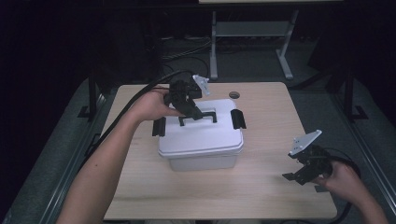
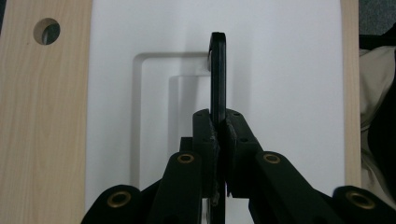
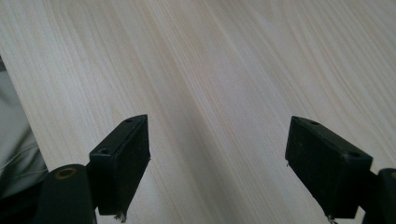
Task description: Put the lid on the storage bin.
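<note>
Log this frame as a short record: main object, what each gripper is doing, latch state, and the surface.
object: white lidded storage box with a black carry handle
left gripper: shut on the carry handle, which stands upright off the lid
right gripper: open, nothing between its fingers, over bare table near the right edge
side latches: black, one at each end of the lid; whether locked cannot be told
surface: light wooden table

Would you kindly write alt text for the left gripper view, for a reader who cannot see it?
The left gripper has its black fingers shut on the raised black handle of a white box lid. The lid sits on a light wooden table with a round hole.
</note>
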### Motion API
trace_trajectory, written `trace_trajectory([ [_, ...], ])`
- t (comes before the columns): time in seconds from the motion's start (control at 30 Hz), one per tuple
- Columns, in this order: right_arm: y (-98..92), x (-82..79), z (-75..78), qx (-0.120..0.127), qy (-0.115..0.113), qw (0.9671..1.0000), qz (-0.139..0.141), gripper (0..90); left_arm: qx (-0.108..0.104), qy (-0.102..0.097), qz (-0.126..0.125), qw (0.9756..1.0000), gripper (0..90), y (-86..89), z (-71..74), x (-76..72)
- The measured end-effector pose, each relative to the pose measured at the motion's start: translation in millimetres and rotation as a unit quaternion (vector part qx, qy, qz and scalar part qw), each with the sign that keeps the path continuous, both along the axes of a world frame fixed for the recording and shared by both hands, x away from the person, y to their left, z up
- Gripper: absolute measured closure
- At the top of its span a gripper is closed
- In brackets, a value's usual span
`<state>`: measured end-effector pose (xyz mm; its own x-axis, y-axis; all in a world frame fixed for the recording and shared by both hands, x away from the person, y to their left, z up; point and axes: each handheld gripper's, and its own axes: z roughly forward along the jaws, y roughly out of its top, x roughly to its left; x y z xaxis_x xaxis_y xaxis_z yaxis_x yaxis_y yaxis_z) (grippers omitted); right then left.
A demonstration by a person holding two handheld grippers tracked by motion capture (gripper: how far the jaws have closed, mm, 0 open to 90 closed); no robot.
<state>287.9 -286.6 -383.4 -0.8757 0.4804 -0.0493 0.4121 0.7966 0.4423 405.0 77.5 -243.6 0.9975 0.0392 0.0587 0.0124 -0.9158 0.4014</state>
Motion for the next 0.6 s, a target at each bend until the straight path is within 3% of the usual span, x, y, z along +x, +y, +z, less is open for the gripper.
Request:
trace_trajectory([
  [0.6, -5.2, -0.9, -0.9, 0.002, 0.001, 1.0000, -0.004, 21.3, 0.015, 0.005, -0.004, 0.9999, 84.5, -13.8, -14.3, 10.3],
])
